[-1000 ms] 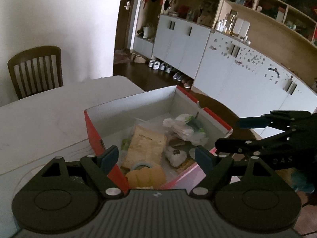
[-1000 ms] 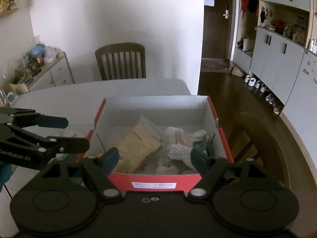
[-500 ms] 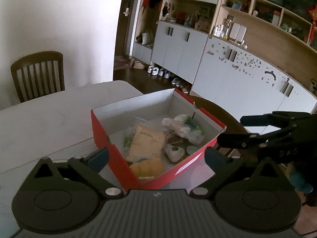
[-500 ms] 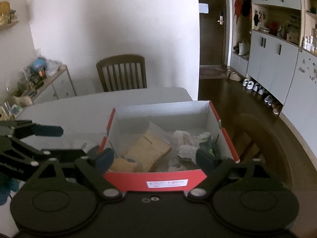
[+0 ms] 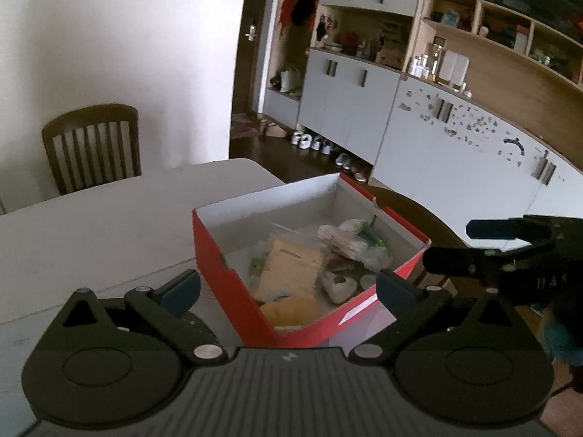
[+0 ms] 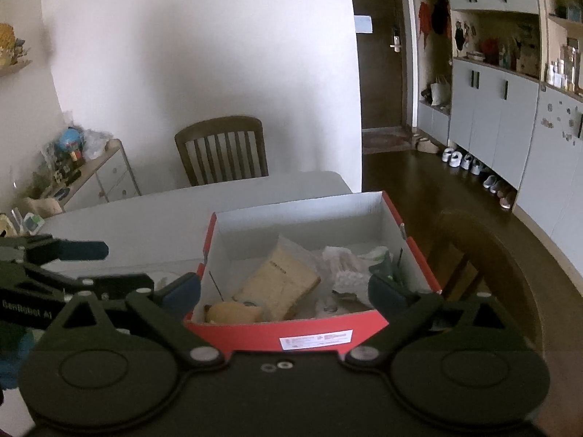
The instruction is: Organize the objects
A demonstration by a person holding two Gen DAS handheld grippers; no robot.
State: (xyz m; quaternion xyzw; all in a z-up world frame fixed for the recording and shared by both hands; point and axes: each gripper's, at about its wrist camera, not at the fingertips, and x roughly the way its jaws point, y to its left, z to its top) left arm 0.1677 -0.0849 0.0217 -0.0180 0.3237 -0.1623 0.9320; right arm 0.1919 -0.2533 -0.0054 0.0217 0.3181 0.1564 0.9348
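Note:
A red shoebox [image 5: 233,284] [image 6: 284,335] stands open on the white table [image 5: 91,225]. Inside lie a tan paper packet [image 5: 291,266] [image 6: 280,280], a yellow tape roll [image 5: 291,309] [image 6: 233,311], a crumpled white plastic bag [image 5: 349,240] [image 6: 346,266] and smaller bits. My left gripper [image 5: 288,287] [image 6: 125,266] is open at the box's near left corner. My right gripper [image 6: 284,288] [image 5: 448,242] faces the box's labelled front wall. Its jaws are opening and its pads touch nothing. Neither gripper holds anything.
A wooden chair [image 5: 91,145] [image 6: 222,153] stands at the table's far side and another chair [image 6: 473,255] is just right of the box. A cluttered sideboard [image 6: 91,167] is at the left wall. Grey cabinets [image 5: 349,109] and shoes [image 6: 462,160] line the right.
Both grippers have spread their jaws wider and drawn back a little from the box, which now sits further off in both views. The box itself has not moved.

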